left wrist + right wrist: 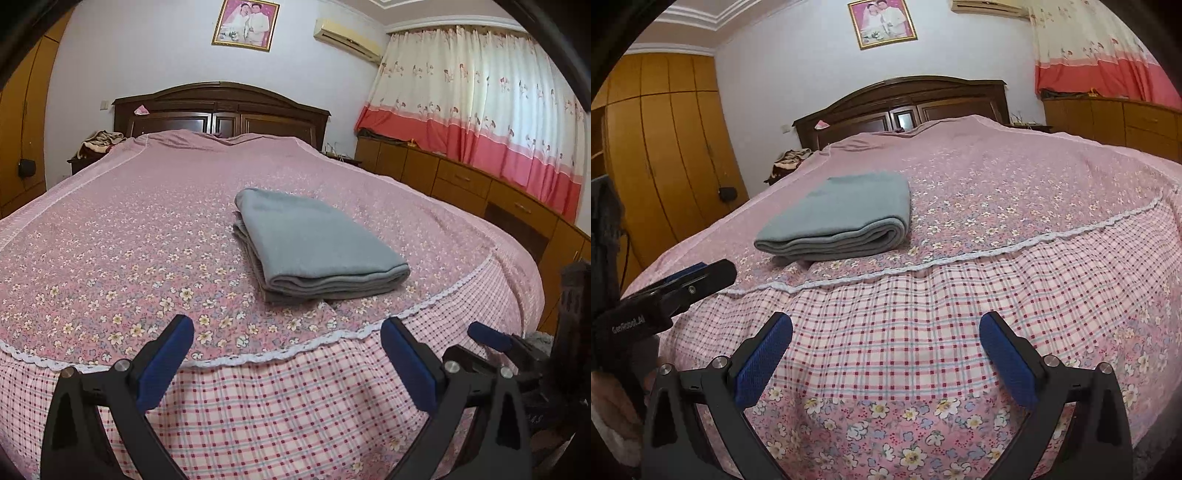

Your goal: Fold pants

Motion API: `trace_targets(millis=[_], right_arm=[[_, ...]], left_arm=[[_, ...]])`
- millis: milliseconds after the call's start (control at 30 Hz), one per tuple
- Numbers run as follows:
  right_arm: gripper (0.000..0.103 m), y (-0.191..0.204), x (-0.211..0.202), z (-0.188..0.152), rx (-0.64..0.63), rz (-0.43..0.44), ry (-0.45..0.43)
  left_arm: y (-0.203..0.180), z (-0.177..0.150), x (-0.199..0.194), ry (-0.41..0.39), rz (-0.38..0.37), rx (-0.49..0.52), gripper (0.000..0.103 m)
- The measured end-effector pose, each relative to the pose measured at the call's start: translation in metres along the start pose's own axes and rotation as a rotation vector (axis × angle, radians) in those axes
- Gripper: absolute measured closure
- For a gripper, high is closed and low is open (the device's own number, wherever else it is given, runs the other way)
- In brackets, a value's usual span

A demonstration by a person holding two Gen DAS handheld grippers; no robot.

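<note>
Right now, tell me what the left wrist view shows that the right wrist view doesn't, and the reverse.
Only the left wrist view shows the right gripper at its right edge, and the air conditioner in full.

Only the right wrist view shows the left gripper at its left edge and the tall orange wardrobe's doors.

Both show the folded grey pants lying free on the floral bedspread, the dark headboard, the framed photo, and each camera's own open fingers.
</note>
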State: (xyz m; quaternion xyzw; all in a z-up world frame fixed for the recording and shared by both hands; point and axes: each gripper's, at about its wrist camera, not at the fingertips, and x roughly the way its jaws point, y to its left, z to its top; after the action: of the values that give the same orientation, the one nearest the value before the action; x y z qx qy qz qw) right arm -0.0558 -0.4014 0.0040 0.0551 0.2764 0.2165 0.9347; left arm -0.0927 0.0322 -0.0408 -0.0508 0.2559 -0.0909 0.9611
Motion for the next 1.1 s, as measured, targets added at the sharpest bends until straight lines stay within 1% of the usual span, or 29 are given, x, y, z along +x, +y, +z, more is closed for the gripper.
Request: trace_targets(millis=[133,233,1100], right_arm=[[0.000,0.0034,0.0029,-0.0018,-0.008,0.003,0.003],[0.000,0.0029,0.0043,-0.0025,0.009,0.011,0.002],[0.000,-0.0011,0.0032,-0.0038,0.049,0.029,0.001]], left_arm=[[-0.0025,0.0004,0.0015,0.002,-0.001,0.011,0.000],[-0.0040,0.0000,0.0047,0.008,0.002,0.011,0.000],[0.0021,-0.0010,0.0087,0.016,-0.013,-0.017,0.000]])
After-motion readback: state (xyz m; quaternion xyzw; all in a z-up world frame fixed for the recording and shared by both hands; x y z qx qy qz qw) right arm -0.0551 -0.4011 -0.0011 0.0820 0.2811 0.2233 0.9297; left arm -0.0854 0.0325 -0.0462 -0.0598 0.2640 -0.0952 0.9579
